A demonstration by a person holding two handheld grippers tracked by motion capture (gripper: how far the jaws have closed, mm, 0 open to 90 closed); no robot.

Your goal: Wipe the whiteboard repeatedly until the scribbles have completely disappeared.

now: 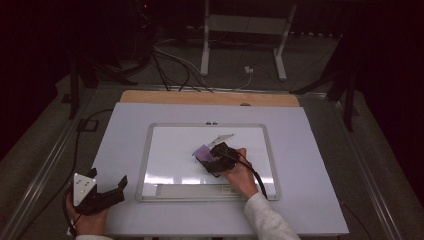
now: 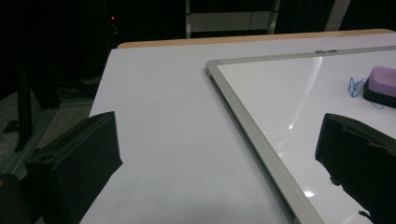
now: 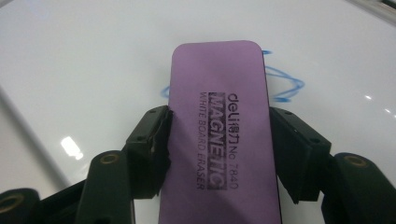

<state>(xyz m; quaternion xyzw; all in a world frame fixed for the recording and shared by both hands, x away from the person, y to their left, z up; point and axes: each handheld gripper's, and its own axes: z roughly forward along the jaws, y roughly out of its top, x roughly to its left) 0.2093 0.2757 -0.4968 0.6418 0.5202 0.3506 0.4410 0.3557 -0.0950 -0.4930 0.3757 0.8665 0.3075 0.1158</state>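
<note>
High view: whiteboard (image 1: pixel 150 165) lies flat on the white worktop (image 1: pixel 310 200), used here as landmark. Right tongs (image 1: pixel 206 156) sit over the board's middle, clenched on a purple eraser (image 1: pixel 202 151), which is pressed face-down on the board, likely so its felt side can wipe the ink. Left tongs (image 1: pixel 121 182) rest off the board's left edge near its lower left corner, jaws apart, nothing between them; probably parked out of the wiping path.

Left gripper view: both black jaws stand wide apart, released, over bare worktop just left of the whiteboard frame (image 2: pixel 247 121). Eraser (image 2: pixel 380 86) sits further in on the board, touching a blue scribble (image 2: pixel 356 87) at its near side.

Right gripper view: eraser (image 3: pixel 222 135) gripped across its narrow sides, pads tight against both long edges, printed label up. The crosswise hold keeps it flat for sweeping. Blue pen marks (image 3: pixel 282 84) peek out on either side of the eraser's far end, partly under it, so erasing looks unfinished.
</note>
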